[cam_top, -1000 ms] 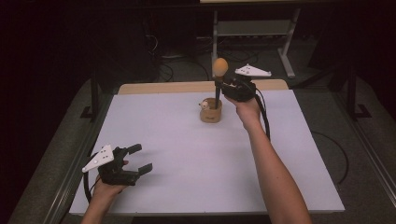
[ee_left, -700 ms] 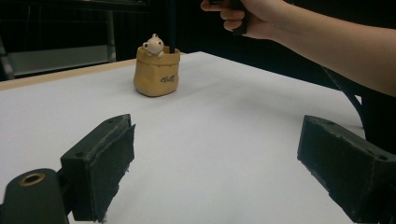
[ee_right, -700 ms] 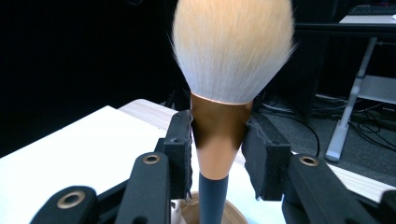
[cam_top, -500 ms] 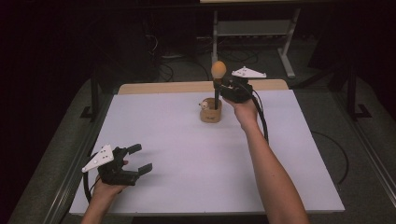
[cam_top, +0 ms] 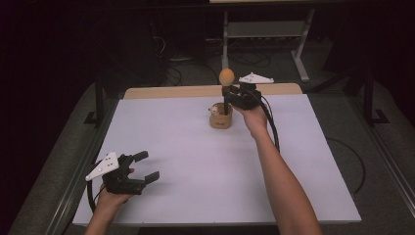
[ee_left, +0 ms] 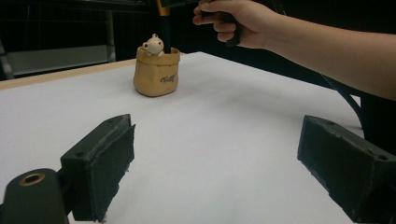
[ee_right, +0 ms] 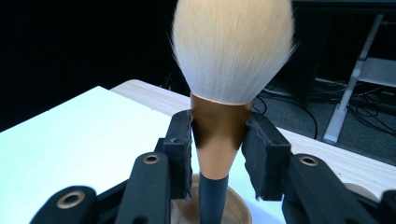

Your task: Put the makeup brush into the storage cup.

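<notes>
Copper-coloured ferrule of makeup brush [ee_right: 218, 135] clamped in right claw [ee_right: 218, 156], bristles up, black handle end already inside tan pot [cam_top: 220, 118] at far middle of white worktop [cam_top: 195, 161]. Keep brush upright and centred over pot mouth; lower until seated, then open. Left claw [cam_top: 143, 166] wide, empty, resting near corner.
</notes>
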Action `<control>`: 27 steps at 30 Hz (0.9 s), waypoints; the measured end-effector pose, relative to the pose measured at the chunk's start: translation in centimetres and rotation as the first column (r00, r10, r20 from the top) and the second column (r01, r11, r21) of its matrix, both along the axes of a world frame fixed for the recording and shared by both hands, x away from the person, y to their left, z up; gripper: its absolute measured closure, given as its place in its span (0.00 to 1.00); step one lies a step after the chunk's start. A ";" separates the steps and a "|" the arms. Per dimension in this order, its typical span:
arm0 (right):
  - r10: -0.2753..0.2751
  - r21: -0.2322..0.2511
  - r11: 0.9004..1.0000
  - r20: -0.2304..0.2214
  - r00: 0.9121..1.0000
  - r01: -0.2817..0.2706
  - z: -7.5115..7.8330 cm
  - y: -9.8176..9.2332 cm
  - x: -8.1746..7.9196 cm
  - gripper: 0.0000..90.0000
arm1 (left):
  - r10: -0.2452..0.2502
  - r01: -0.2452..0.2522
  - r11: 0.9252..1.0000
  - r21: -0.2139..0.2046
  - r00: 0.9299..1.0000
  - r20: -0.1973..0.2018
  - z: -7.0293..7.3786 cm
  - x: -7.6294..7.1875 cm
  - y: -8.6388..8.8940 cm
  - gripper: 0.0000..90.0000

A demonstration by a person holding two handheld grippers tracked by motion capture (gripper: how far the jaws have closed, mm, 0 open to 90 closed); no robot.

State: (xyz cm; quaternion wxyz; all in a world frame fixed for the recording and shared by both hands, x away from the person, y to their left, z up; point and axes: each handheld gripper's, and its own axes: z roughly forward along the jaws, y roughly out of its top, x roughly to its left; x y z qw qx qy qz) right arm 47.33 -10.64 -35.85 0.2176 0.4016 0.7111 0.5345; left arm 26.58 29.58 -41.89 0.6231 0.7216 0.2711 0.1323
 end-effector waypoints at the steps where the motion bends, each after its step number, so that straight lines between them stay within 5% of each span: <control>1: 0.003 0.000 1.000 -0.004 1.000 -0.003 -0.1 0.0 0.0 0.70 | 0.000 0.000 1.000 -0.002 1.000 0.000 0.0 0.0 0.0 0.12; 8: 0.020 -0.019 1.000 -0.033 0.999 -0.021 -0.6 0.2 0.3 0.69 | -0.001 0.001 1.000 0.002 1.000 0.003 0.0 0.0 0.0 0.12; 10: 0.019 -0.021 1.000 -0.036 0.999 -0.020 -0.7 0.3 0.3 0.64 | -0.001 0.001 1.000 0.001 1.000 0.003 0.0 0.0 0.0 0.12; 12: 0.022 -0.004 1.000 -0.050 0.998 -0.022 -0.7 0.3 0.4 0.46 | -0.001 0.001 1.000 0.002 1.000 0.002 0.0 0.0 0.0 0.12; 16: 0.014 -0.001 1.000 -0.061 0.998 -0.014 -0.7 0.2 0.3 0.35 | -0.001 0.001 1.000 -0.008 1.000 -0.004 0.0 0.0 -0.1 0.12; 27: 0.030 0.001 1.000 -0.044 0.999 -0.030 0.0 0.2 -0.4 0.29 | -0.004 0.004 1.000 -0.007 1.000 -0.002 0.0 0.0 -0.1 0.12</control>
